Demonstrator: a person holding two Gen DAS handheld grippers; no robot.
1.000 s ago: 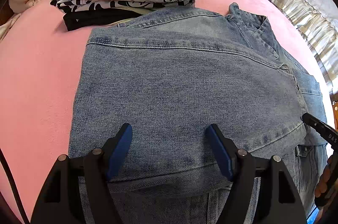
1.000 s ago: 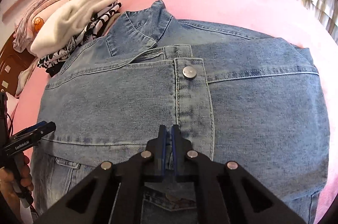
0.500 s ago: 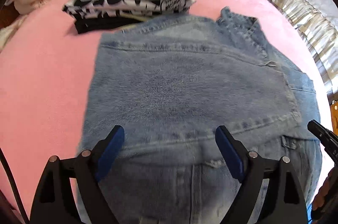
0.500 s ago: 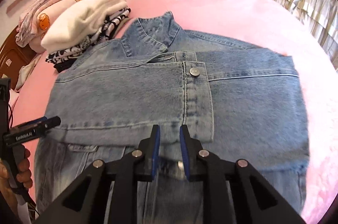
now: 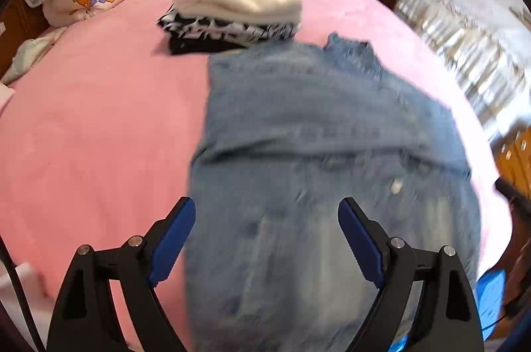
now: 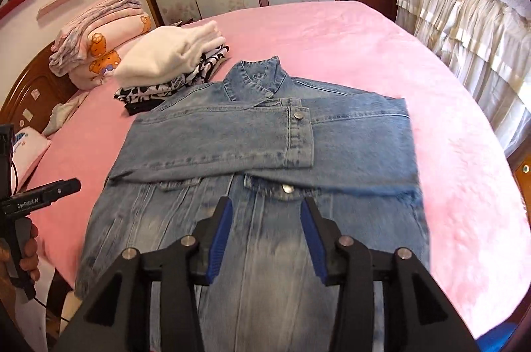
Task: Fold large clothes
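The denim jacket (image 6: 265,146) lies flat on the pink bedspread (image 6: 415,80) with both sleeves folded across its chest; a stack of folded clothes (image 6: 172,66) sits just beside its collar. The left gripper (image 5: 265,212) hovers above the jacket's lower part, jaws spread wide and empty; the right gripper (image 6: 265,209) hovers likewise, its jaws apart, gripping nothing

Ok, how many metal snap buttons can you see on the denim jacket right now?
2. One button sits on the cuff of the sleeve folded across the denim jacket; the other button is just below that sleeve, on the chest pocket flap. More may be hidden under the folds.
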